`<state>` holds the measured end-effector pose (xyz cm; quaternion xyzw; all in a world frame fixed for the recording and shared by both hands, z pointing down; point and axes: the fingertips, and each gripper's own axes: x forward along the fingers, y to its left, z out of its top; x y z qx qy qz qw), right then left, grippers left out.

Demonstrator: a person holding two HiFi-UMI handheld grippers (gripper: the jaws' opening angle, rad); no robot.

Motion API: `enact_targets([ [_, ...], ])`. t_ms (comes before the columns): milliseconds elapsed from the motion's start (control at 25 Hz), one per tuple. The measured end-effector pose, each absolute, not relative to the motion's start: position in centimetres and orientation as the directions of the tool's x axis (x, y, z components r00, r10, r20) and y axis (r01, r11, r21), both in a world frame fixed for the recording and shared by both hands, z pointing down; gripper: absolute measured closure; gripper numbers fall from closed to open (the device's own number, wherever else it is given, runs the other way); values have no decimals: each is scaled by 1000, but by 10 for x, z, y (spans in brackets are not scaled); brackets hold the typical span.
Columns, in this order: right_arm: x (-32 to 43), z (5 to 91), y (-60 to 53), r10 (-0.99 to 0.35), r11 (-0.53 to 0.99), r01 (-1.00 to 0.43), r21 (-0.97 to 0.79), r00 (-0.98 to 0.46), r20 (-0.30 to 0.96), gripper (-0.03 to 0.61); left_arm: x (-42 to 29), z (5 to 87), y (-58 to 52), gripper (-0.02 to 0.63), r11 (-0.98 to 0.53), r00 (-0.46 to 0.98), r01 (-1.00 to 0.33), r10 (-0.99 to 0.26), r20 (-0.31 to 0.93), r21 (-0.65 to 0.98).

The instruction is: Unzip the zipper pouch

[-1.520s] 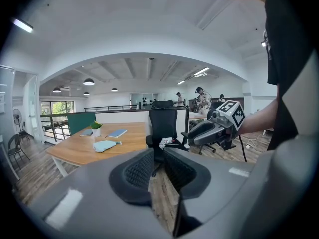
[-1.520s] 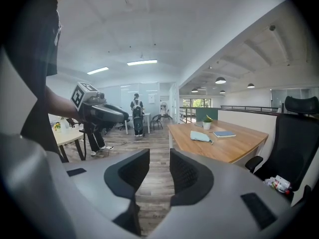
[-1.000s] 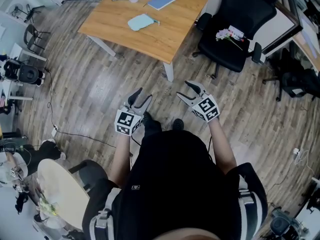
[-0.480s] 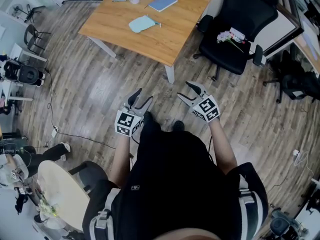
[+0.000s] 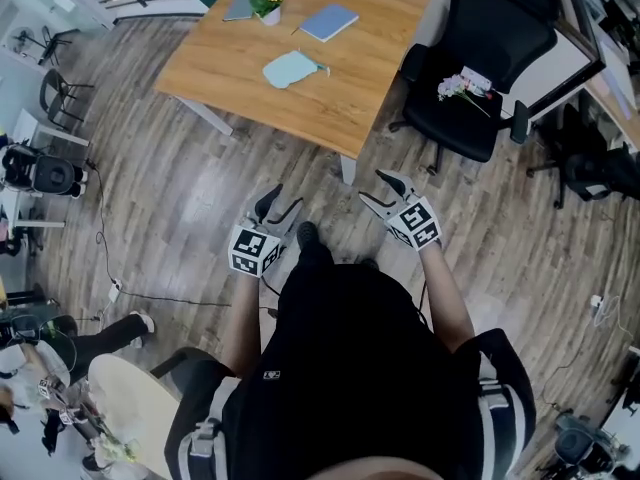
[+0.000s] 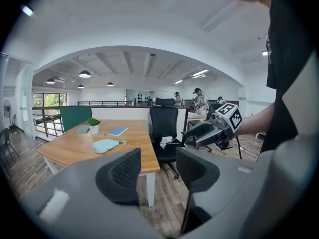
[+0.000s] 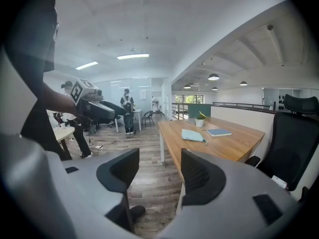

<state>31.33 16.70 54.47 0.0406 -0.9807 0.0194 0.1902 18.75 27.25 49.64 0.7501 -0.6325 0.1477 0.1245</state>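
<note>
The light blue zipper pouch [image 5: 291, 68] lies flat on the wooden table [image 5: 330, 103], well ahead of both grippers; it also shows as the pouch [image 6: 105, 145] and the pouch [image 7: 192, 135] in the gripper views. My left gripper [image 5: 282, 201] is held in the air over the floor, short of the table's near corner. Its jaws stand wide and are closing slightly, with nothing between them [image 6: 158, 171]. My right gripper [image 5: 375, 187] hovers beside it, open and empty [image 7: 159, 171].
A blue notebook [image 5: 328, 22], a small potted plant [image 5: 265, 4] and a dark notebook [image 5: 238, 8] sit at the table's far side. A black office chair [image 5: 470, 58] carrying a small bunch of flowers [image 5: 458, 80] stands right of the table. A round table [image 5: 140, 408] is behind left.
The person has stepped toward the wooden table, so it and the pouch sit nearer in the head view. Both grippers have moved forward a little, still empty.
</note>
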Motion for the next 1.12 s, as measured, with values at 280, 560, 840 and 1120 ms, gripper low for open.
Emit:
enact_targets([
  [280, 259, 539, 150, -111, 993, -122, -5, -920, 375, 314, 129, 483, 230, 402, -235, 219, -972, -907, 359, -2],
  [560, 236, 545, 142, -149, 987, -159, 9, -899, 411, 314, 114, 495, 217, 410, -322, 307, -946, -872, 381, 25],
  [840, 214, 545, 136, -196, 977, -214, 8, -881, 430, 314, 93, 497, 213, 413, -382, 371, -923, -847, 381, 49],
  [1120, 167, 552, 145, -203, 976, -218, 20, -865, 459, 316, 47, 504, 218, 420, -408, 402, -910, -830, 386, 70],
])
